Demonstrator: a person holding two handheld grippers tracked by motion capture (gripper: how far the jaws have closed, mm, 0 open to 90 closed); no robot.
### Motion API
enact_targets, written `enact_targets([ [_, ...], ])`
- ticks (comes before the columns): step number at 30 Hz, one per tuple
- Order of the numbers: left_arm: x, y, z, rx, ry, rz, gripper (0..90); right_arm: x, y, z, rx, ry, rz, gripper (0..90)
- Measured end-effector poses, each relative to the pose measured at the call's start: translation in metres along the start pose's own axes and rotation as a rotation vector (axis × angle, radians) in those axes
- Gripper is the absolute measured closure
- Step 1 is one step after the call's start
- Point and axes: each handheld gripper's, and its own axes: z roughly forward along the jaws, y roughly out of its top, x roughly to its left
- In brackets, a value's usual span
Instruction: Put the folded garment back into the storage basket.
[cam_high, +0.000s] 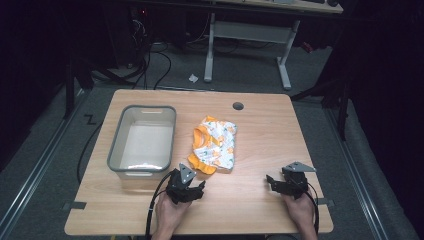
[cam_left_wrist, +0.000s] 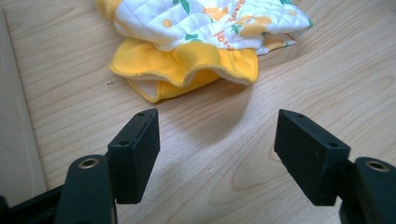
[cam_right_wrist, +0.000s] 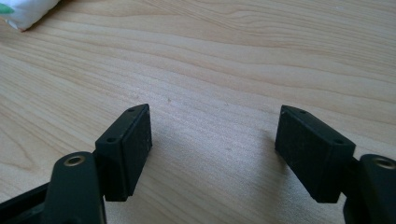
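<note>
A folded piece of baby clothing (cam_high: 216, 145), white with an orange print and yellow-orange trim, lies in the middle of the wooden table (cam_high: 260, 130). My left gripper (cam_high: 186, 186) sits just in front of its near edge, open, nothing between its jaws. In the left gripper view the yellow ruffled hem (cam_left_wrist: 187, 67) lies a short way beyond the open gripper (cam_left_wrist: 217, 149). My right gripper (cam_high: 286, 184) rests near the table's front right, open and empty. Bare wood lies between the jaws of the right gripper (cam_right_wrist: 215, 149), and a white corner of the clothing (cam_right_wrist: 25, 11) shows at the top left.
A grey plastic tub (cam_high: 143, 141) stands empty on the left half of the table, its wall (cam_left_wrist: 11, 140) at the left edge of the left gripper view. A round cable hole (cam_high: 238, 106) sits near the table's far edge. Cables and a desk frame (cam_high: 247, 45) are on the floor beyond.
</note>
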Motion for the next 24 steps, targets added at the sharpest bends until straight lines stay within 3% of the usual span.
enact_targets([
  [14,-0.007,0.008,-0.002,-0.037,-0.015,0.005,31.9,0.000,0.000,0.000,0.000,0.000,0.000,27.4],
  [24,-0.007,0.015,-0.001,-0.011,-0.041,-0.020,33.1,0.000,0.000,0.000,0.000,0.000,0.000,27.4],
])
